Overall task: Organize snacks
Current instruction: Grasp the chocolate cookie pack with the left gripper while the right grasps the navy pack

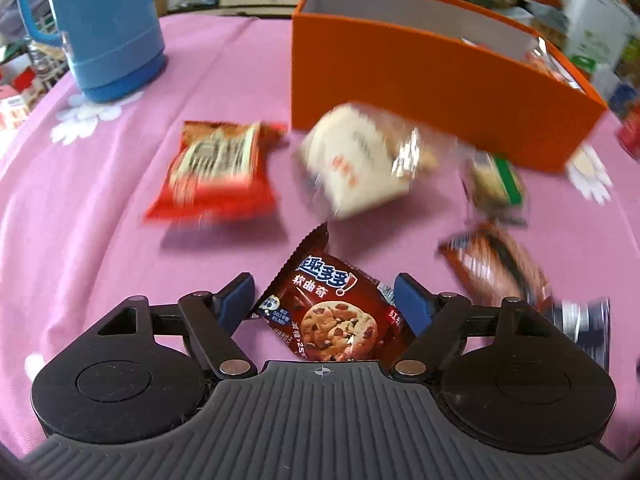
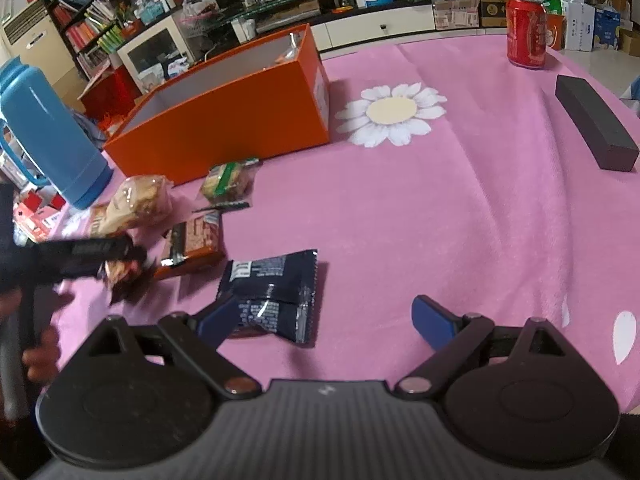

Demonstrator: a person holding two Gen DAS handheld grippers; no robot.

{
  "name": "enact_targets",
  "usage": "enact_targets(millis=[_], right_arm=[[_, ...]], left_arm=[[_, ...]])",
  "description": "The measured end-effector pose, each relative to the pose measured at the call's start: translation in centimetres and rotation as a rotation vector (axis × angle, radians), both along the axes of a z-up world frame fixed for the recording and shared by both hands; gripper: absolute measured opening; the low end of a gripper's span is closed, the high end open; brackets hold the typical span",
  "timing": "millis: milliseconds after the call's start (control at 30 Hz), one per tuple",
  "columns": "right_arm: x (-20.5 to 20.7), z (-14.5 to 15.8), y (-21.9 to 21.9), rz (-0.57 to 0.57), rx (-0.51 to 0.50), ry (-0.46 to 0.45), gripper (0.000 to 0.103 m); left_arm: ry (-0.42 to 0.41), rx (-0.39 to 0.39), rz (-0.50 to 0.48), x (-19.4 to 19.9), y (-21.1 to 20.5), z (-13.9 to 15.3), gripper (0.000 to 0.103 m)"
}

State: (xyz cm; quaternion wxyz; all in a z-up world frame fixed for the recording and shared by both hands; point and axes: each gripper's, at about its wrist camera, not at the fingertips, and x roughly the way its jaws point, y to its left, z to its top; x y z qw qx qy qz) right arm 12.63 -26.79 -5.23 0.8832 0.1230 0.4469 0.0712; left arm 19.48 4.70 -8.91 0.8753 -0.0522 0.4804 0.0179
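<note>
Both wrist views look steeply down, close over the pink surface (image 1: 100, 200); both share the orange box (image 1: 420, 92) near 12 o'clock.

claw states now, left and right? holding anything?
Left claw: open, cookie packet between its fingers, pads not clearly pressing on it.
Right claw: open, holding nothing; dark blue packet lies by its left finger.

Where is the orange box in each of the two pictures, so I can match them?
Left wrist view: the orange box is at the upper right, behind the snack packets.
Right wrist view: the orange box is at the upper left, open side up.
Shared landmark: the blue flask stands left of the box in both.
</note>
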Motion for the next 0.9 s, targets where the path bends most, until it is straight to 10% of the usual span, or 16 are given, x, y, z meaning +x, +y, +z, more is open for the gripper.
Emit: enact_targets(millis=[200,333,467,667,900], right_arm=[[-0.3,0.5,0.8,0.025,0.001,-0.010,0.093],[-0.4,0.7,1.6,0.047,-0.002,-0.019,0.093],[0.0,0.0,2.2,0.053,-0.002,0.009,0.093],[-0.1,-0.2,2.1,0.053,-0.021,0.015,0.093],[0.5,-0.3,0.7,0.027,-0.018,0.012,0.093]], left_arm=[[-0.013,0.048,-0.153,-4.7,1.9,0.4,0.058],[-0.008,0.052,0.047,-7.3,2.9,1.7,0.086],[0.053,-0.078,0.235,-8.5,2.6,0.9,0.068],[0.056,-0.114,0.175,-6.0,1.1,0.4,0.070],[0.071,0.075,0.032,-3.7,-0.1,-0.4,0.068]])
